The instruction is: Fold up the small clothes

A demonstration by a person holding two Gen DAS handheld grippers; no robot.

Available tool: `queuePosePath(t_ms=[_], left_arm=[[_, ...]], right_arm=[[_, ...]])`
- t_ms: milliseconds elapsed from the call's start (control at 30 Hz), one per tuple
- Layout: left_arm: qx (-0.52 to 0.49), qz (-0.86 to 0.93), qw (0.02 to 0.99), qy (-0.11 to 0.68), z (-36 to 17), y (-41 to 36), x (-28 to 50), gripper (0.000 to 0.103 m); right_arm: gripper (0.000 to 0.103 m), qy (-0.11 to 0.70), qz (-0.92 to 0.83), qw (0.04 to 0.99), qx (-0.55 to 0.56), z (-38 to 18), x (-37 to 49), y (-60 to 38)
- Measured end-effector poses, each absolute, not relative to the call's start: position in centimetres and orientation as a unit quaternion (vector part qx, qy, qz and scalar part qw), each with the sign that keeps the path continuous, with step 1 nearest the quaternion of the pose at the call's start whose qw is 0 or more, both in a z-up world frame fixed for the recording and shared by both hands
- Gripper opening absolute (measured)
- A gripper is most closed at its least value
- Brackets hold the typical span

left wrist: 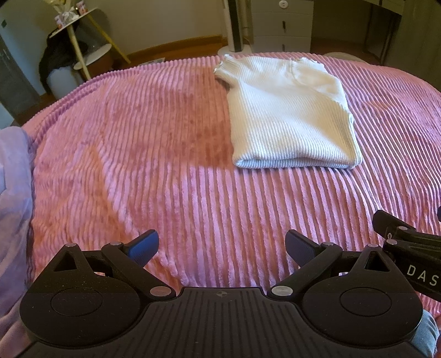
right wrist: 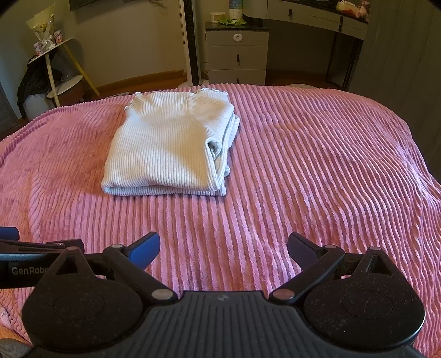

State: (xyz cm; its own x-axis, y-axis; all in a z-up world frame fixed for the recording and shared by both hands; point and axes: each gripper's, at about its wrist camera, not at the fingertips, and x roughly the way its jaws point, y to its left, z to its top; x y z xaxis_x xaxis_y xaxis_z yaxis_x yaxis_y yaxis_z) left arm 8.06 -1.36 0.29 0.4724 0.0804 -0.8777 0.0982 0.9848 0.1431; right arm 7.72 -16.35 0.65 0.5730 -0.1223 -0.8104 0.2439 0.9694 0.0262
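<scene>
A white ribbed knit top point(left wrist: 289, 115) lies folded into a neat rectangle on the pink ribbed blanket point(left wrist: 165, 165), towards the far side of the bed. In the right wrist view the same folded top point(right wrist: 168, 148) shows its layered edges on the right side. My left gripper point(left wrist: 222, 247) hovers open over bare blanket, well short of the top, with nothing between its fingers. My right gripper point(right wrist: 223, 249) is open too, empty, and just as far back. Each gripper's body shows at the edge of the other's view.
A lilac cloth point(left wrist: 13, 206) lies at the bed's left edge. Beyond the bed stand a white side table with yellow legs point(right wrist: 63, 68), a tower fan point(right wrist: 191, 41), a grey drawer unit point(right wrist: 237, 52) and a desk point(right wrist: 325, 19).
</scene>
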Motion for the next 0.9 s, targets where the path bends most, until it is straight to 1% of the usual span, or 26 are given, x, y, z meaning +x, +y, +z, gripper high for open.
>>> queuePosePath(t_ms=[267, 433, 900], left_arm=[[0.106, -0.004, 0.863, 0.495, 0.43, -1.49, 7.83, 0.101], [0.096, -0.008, 0.861, 0.500, 0.29, -1.35, 7.90, 0.102], [0.114, -0.010, 0.857, 0.503, -0.29, -1.77, 7.35, 0.102]], right_arm=[[0.099, 0.451, -0.101, 0.884, 0.066, 0.74, 7.74, -16.27], [0.099, 0.452, -0.100, 0.884, 0.068, 0.73, 7.77, -16.37], [0.099, 0.459, -0.103, 0.881, 0.055, 0.25, 7.72, -16.35]])
